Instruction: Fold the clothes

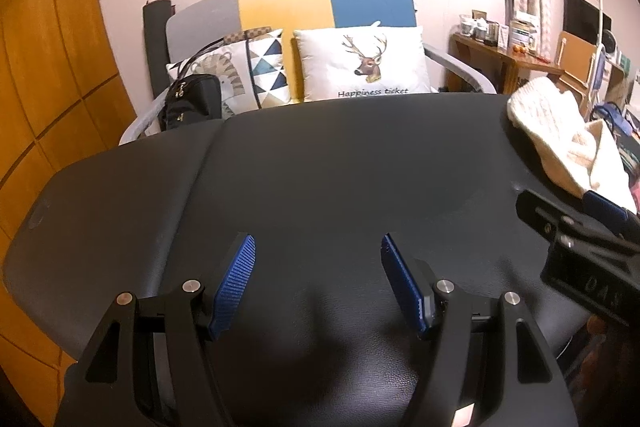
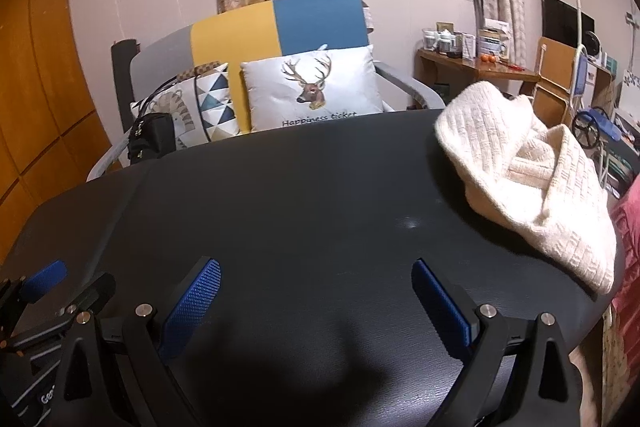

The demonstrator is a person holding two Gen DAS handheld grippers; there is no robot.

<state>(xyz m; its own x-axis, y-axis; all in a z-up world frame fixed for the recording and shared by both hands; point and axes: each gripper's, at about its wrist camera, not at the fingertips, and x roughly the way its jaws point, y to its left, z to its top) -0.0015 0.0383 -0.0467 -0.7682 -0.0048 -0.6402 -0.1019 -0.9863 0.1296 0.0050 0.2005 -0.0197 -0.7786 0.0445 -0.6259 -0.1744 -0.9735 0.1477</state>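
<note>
Both grippers empty, jaws spread wide, hovering over the black table — fold not started.

Right gripper (image 2: 316,269) and left gripper (image 1: 318,247) sat side by side at the near edge. The cream knit garment (image 2: 532,171) lay crumpled at the table's (image 2: 300,195) far right corner, one end hanging off the right edge, well apart from both. Best first move, as I judged it: right gripper pinches one knit edge low, drags it to the bare centre, then the left takes the opposite edge to spread it flat. Sofa with the deer cushion (image 2: 316,87) stood behind the table.
</note>
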